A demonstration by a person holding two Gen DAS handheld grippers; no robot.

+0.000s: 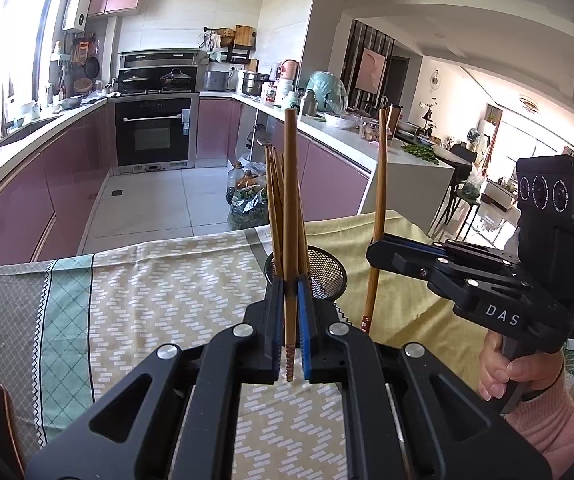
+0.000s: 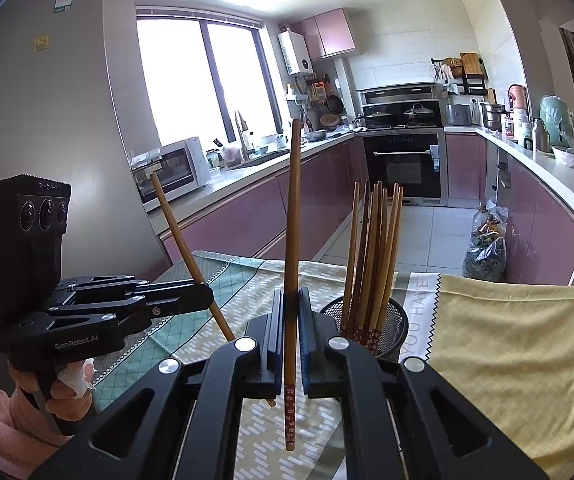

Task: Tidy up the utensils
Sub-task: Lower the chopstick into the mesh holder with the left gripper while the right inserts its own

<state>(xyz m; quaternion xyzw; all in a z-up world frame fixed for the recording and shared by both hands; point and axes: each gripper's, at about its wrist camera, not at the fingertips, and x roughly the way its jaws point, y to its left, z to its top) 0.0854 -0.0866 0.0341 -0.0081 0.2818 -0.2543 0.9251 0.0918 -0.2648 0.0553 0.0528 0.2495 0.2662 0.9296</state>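
Left wrist view showed the desk (image 1: pixel 167 280) under its patterned cloth (image 1: pixel 135 292), the far edge dropping to open kitchen floor and the yellow cloth (image 1: pixel 407 292) running toward the right edge. Bare cloth lay free to the left of the mesh holder (image 1: pixel 327 276), which stood just beyond my left tool (image 1: pixel 291 320).

My left tool pointed forward and somewhat down, jaws clamped on one upright chopstick (image 1: pixel 291 216), patterned end hanging below the pads. My right tool (image 1: pixel 379 252) came in sideways from the right, closed on a second chopstick (image 1: pixel 379 208) held near upright beside the holder, my right hand (image 1: pixel 515 372) wrapped round the handle.

Right wrist view gave what the first hid: the bundle of chopsticks (image 2: pixel 371 264) standing inside the holder, and my left tool's chopstick tilted away to the left. It also showed my left hand (image 2: pixel 63 392) with white tissue (image 2: pixel 77 376) at the fingers.
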